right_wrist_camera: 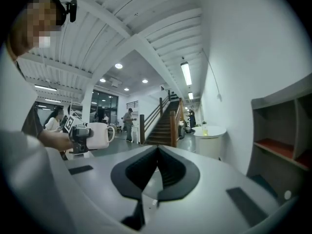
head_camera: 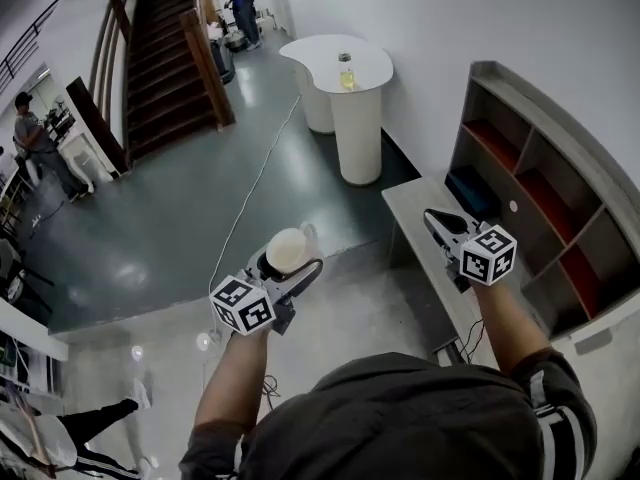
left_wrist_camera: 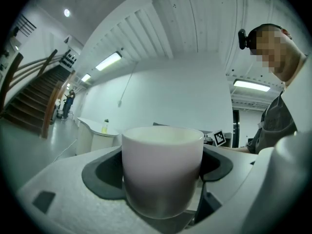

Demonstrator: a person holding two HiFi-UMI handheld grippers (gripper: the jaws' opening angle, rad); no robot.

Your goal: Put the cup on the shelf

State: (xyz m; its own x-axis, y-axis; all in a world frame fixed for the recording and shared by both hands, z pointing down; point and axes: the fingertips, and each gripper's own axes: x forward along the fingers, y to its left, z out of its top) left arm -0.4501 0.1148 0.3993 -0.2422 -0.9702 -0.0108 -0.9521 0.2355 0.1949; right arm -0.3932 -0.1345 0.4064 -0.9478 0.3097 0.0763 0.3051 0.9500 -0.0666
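A white cup (head_camera: 288, 249) with a side handle is held upright in the air, and my left gripper (head_camera: 285, 268) is shut on it. In the left gripper view the cup (left_wrist_camera: 162, 172) fills the space between the dark jaw pads. The right gripper view shows the same cup (right_wrist_camera: 99, 135) off to the left. My right gripper (head_camera: 436, 222) is shut with nothing in it, over a low grey bench. The shelf (head_camera: 540, 188), a grey unit with red and blue compartment floors, stands at the right; its cubbies (right_wrist_camera: 285, 130) appear at the right gripper view's right edge.
A low grey bench (head_camera: 415, 208) runs in front of the shelf. A white pedestal table (head_camera: 350, 78) with a bottle on it stands ahead, a wooden staircase (head_camera: 165, 53) beyond. Several people stand at the left and far back. A cable (head_camera: 250, 183) crosses the floor.
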